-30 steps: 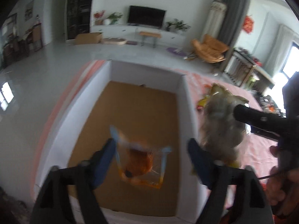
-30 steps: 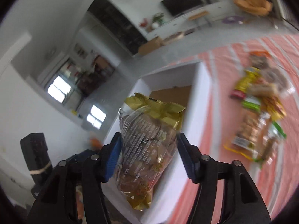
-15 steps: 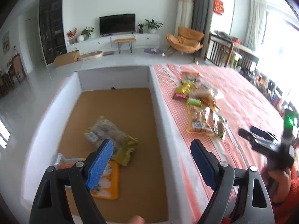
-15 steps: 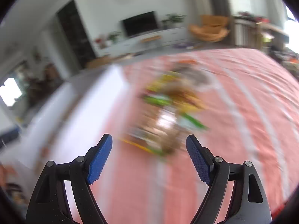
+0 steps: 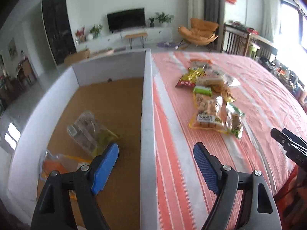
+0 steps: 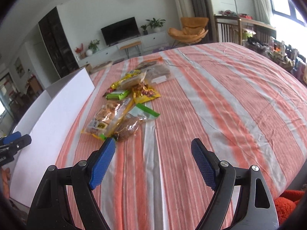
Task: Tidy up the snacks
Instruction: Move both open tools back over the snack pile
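Observation:
A white cardboard box [image 5: 146,99] stands at the table's left; its outer wall shows in the right wrist view [image 6: 57,111]. Inside lie a clear cookie bag with a gold end [image 5: 90,132] and an orange packet [image 5: 57,164]. A pile of snack packets [image 5: 209,97] lies on the striped cloth, also in the right wrist view [image 6: 122,103]. My left gripper [image 5: 155,153] is open and empty, straddling the box's right wall. My right gripper [image 6: 153,149] is open and empty above the cloth, just short of the pile.
The table wears an orange and white striped cloth [image 6: 220,99]. The right gripper shows at the left view's right edge [image 5: 287,143]. Behind is a living room with a TV [image 5: 125,19] and an orange chair [image 5: 199,30].
The right gripper dropped the cookie bag into the box, opened and swung right over the cloth toward the pile. The left gripper released the orange packet and shifted right over the box wall.

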{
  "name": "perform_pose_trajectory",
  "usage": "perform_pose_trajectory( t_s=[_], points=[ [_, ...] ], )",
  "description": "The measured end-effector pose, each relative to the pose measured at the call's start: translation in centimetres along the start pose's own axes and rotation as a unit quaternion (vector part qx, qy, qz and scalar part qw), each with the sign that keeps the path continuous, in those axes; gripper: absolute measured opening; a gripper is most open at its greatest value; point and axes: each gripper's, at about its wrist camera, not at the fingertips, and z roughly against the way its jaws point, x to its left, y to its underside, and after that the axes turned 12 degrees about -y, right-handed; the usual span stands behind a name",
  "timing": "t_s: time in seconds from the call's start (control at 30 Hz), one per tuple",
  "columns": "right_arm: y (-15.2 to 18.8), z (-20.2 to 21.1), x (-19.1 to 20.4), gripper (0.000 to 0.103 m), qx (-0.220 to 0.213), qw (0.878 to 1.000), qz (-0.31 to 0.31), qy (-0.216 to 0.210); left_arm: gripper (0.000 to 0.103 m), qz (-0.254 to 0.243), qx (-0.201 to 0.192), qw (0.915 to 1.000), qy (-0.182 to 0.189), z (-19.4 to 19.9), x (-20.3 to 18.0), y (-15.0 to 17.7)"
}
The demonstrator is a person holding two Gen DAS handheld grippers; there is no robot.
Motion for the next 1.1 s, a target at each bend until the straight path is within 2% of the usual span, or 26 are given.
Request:
perform_pose_trajectory(
  t_s=[0.07,0.13,0.23,0.33,0.4,0.43,0.47,0.57,0.63,0.7,0.8,0.87,1.0,1.1],
  points=[
    [0.0,0.0,0.1,0.084,-0.002,1.0,0.003,0.001,0.08,-0.006,0.006,1.0,-0.003,-0.1,-0.3,0.0],
    [0.0,0.1,0.2,0.084,-0.001,1.0,0.004,0.006,0.08,-0.007,-0.009,0.9996,-0.024,0.4,-0.6,0.0],
    [0.2,-0.2,-0.3,0.084,0.009,1.0,-0.007,0.019,0.08,-0.011,-0.074,0.9956,-0.056,2.6,-1.8,-0.3],
    [0.4,-1.0,-1.5,0.084,0.022,0.998,-0.03,0.043,0.086,-0.038,-0.16,0.9829,-0.083,6.1,-3.8,-0.4],
    [0.5,-1.4,-2.3,0.084,0.029,0.997,-0.047,0.054,0.096,-0.048,-0.199,0.9762,-0.073,7.8,-4.8,-0.5],
    [0.6,-1.5,-2.7,0.084,0.033,0.996,-0.055,0.058,0.103,-0.052,-0.21,0.9747,-0.054,8.5,-5.4,-0.5],
    [0.6,-1.7,-3.1,0.084,0.036,0.995,-0.063,0.062,0.103,-0.057,-0.211,0.9754,-0.029,8.8,-6.1,-0.5],
    [0.8,-1.9,-3.6,0.084,0.043,0.994,-0.073,0.068,0.103,-0.076,-0.159,0.984,0.028,7.3,-8.3,-0.5],
    [0.8,-2.0,-3.7,0.084,0.046,0.994,-0.074,0.071,0.103,-0.076,-0.095,0.99,0.071,4.8,-9.5,-0.3],
    [0.9,-2.0,-3.8,0.084,0.048,0.993,-0.073,0.075,0.103,-0.066,-0.047,0.9916,0.101,2.6,-10.2,0.3],
    [1.0,-2.1,-4.0,0.084,0.051,0.993,-0.077,0.08,0.103,-0.062,0.015,0.9903,0.123,-0.3,-11.1,1.2],
    [1.1,-2.3,-4.3,0.084,0.057,0.992,-0.082,0.083,0.103,-0.068,0.049,0.9886,0.125,-1.8,-11.7,1.7],
    [1.3,-2.7,-4.6,0.084,0.069,0.99,-0.09,0.084,0.103,-0.082,0.051,0.9874,0.125,-2.0,-12.5,2.1],
    [1.4,-2.6,-5.1,0.084,0.07,0.989,-0.103,0.082,0.103,-0.096,0.05,0.9851,0.133,-1.4,-12.1,0.8]
  ],
)
